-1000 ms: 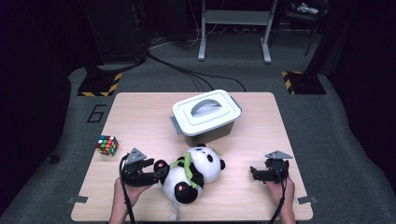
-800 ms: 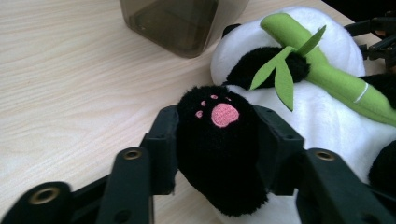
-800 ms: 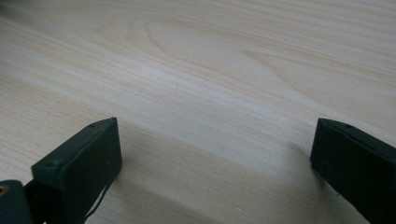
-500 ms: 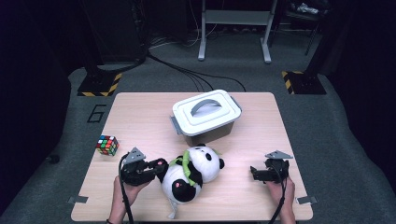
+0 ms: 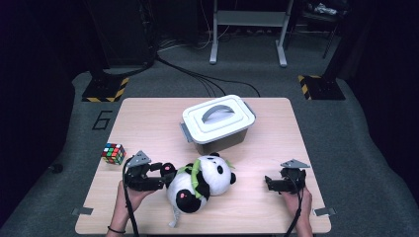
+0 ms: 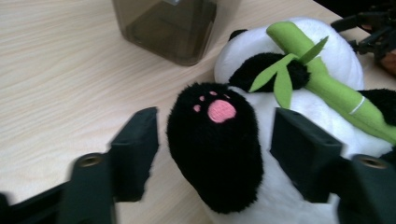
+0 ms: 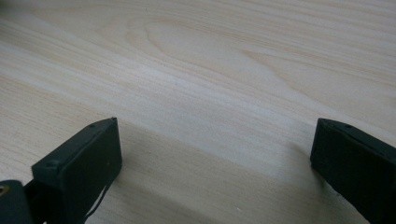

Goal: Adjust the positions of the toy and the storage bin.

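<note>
While spread wide, left tongs (image 6: pixel 215 140) astride panda's paw (image 6: pixel 215 140) (untouched).

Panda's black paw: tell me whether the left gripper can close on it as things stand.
Probably yes. In the left gripper view the left gripper is open, its jaws standing either side of the panda's black paw with gaps on both sides and nothing between them. Closing should catch the paw, though the plush may squash.
</note>
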A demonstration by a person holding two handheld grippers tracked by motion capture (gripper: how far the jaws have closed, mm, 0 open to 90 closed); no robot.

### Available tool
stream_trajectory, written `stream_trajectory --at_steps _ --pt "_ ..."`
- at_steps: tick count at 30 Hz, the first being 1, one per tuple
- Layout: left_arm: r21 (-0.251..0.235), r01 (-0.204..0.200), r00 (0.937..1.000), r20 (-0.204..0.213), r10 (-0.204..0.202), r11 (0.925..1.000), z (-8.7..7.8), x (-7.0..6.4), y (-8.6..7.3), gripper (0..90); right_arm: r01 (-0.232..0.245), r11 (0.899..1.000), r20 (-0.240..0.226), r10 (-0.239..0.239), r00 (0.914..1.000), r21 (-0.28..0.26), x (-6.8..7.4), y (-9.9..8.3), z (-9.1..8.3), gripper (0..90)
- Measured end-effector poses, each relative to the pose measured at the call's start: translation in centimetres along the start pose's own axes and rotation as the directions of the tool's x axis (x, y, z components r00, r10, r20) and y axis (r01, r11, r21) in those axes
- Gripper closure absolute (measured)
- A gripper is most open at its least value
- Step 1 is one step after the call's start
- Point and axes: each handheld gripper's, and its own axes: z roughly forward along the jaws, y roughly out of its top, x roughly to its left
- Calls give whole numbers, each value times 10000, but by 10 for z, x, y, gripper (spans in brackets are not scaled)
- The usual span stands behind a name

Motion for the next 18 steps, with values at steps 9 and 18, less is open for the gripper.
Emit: stream_trajectory --at_steps 9,18 --pt "-427 191 9980 -593 -216 9989 -18 -26 0 44 -3 10000 1 3 10000 1 0 0 0 13" --pt "-300 -631 9963 -608 612 9976 -14 -72 -1 1 -6 10000 10 6 10000 -6 0 0 0 14"
